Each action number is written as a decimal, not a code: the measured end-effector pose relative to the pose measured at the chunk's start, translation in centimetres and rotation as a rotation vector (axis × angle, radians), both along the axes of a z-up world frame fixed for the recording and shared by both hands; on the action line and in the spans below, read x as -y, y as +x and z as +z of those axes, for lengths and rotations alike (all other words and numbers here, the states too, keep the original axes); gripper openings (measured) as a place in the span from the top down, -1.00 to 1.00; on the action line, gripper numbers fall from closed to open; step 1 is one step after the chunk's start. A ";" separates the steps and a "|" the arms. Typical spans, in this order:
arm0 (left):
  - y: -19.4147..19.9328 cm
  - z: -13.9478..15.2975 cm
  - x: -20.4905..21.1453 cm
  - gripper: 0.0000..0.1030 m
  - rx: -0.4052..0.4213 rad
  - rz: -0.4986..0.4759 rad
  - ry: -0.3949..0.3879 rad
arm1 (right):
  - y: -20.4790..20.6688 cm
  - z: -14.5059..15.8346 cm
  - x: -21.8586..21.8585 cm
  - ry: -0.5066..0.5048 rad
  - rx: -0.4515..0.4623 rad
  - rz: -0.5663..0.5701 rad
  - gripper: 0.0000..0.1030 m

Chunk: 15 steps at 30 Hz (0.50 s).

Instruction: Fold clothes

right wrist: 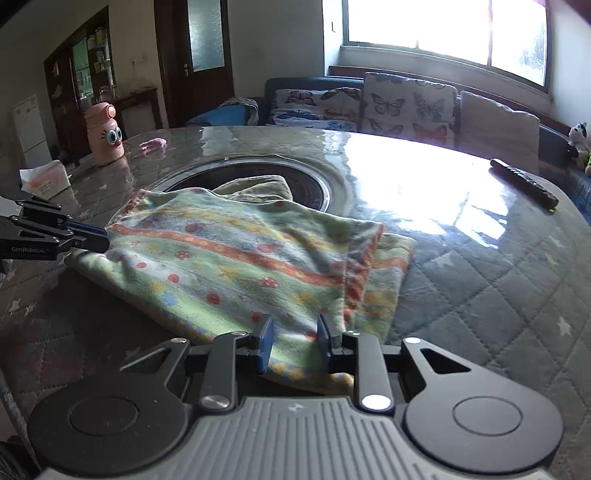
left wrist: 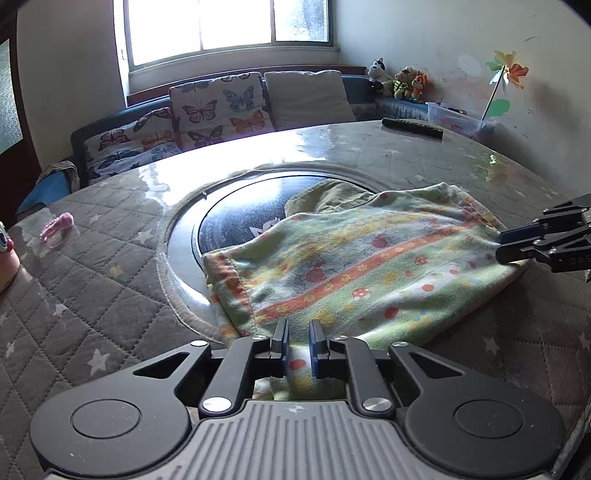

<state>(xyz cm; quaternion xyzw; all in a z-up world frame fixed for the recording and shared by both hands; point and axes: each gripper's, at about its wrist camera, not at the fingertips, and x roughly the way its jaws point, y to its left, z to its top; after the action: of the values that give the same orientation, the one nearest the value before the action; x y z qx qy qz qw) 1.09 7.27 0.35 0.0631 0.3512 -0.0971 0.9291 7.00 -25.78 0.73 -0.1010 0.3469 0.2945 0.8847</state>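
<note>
Patterned garment (left wrist: 354, 266), green w/ orange stripes, dots and mushroom prints, lies folded across the centre of the round table (left wrist: 110, 295), its far edge overlapping the dark glass inset (left wrist: 236, 218) in the middle.

Left wrist view: left hand-held gripper (left wrist: 298, 339) at bottom centre, its 2 blue pads a narrow gap apart w/ a bunched near edge of the garment between them, clamped on it. Right hand-held gripper (left wrist: 504, 245) enters from the right edge, tips pinching the garment's right corner.

Right wrist view: right hand-held gripper (right wrist: 295, 341) at bottom centre, pads a bit wider apart, cloth edge pinched between them. Left hand-held gripper (right wrist: 101, 238) comes in from the left edge, tips closed on the garment's left corner. A 2nd layer of the garment (right wrist: 391, 273) sticks out at its right side.

Elsewhere on the table: dark remote (right wrist: 524, 182) at upper right, pink cartoon-eyed bottle (right wrist: 105, 129) at upper left, small pink item (right wrist: 153, 144) beside it, tissue pack (right wrist: 46, 179) at the left edge. Butterfly-print cushions (left wrist: 221, 107) on the sofa behind, below the bright window (left wrist: 229, 26); plush toys (left wrist: 400, 83) and a pinwheel (left wrist: 508, 72) at upper right.
</note>
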 end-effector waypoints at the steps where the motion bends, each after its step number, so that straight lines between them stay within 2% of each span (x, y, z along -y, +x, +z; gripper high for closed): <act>1: -0.1 0.3 0.3 0.73 0.012 -0.003 -0.002 | -0.2 0.2 -0.2 -0.008 0.008 0.004 0.53; 6: 0.0 1.3 2.5 0.73 0.048 -0.063 -0.026 | -0.5 1.2 -1.9 0.034 0.027 0.064 0.50; 15: -0.2 -0.2 5.5 0.73 0.024 -0.142 -0.004 | -1.1 0.4 -7.5 0.031 0.053 0.232 0.50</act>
<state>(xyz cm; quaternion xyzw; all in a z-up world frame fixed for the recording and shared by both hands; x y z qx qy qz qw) 0.93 1.78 0.12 0.0874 0.3347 -0.1626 0.9241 5.91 -18.29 1.12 -0.1348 0.3048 0.3976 0.8549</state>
